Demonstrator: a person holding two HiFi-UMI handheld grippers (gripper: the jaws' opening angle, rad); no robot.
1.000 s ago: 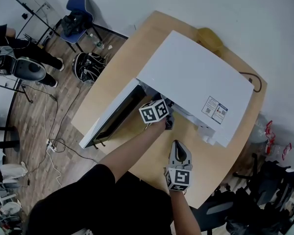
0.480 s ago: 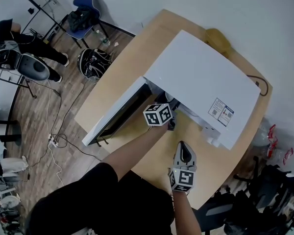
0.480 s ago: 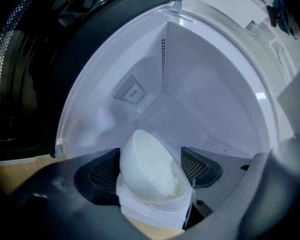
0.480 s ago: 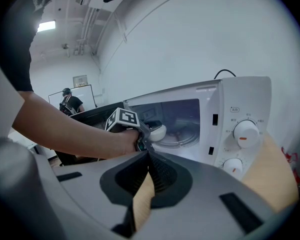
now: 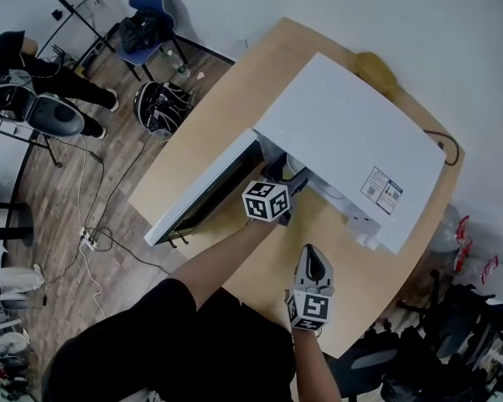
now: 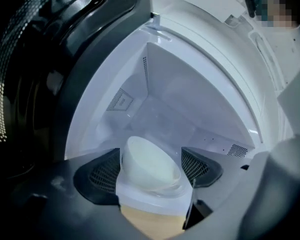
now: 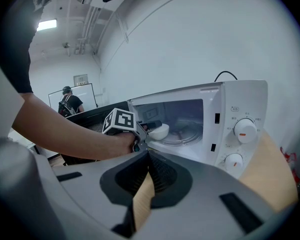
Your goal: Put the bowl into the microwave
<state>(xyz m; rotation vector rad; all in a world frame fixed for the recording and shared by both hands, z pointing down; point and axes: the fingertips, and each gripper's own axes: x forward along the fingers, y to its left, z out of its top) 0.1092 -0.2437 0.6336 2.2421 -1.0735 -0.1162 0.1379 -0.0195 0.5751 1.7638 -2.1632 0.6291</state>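
The white microwave (image 5: pixel 344 141) stands on the round wooden table (image 5: pixel 235 82) with its door (image 5: pixel 205 193) swung wide open to the left. The white bowl (image 6: pixel 150 164) rests on the glass turntable (image 7: pixel 182 136) just inside the opening, also seen as the bowl (image 7: pixel 159 131) in the right gripper view. My left gripper (image 6: pixel 151 173) reaches into the opening with its jaws wide apart, one pad on each side of the bowl, not pressing on it. The left gripper (image 5: pixel 287 188) sits at the cavity's mouth in the head view. My right gripper (image 5: pixel 310 262) hangs shut and empty over the table in front of the microwave.
The control knobs (image 7: pixel 244 129) are on the microwave's right front panel. A brown object (image 5: pixel 375 67) and a black cable (image 5: pixel 440 141) lie behind the microwave. On the floor to the left are a blue chair (image 5: pixel 147 7), a dark backpack (image 5: pixel 155 107) and a seated person (image 5: pixel 25 65).
My left gripper has drawn back a little from the microwave's opening toward me. The right gripper has stayed in place.
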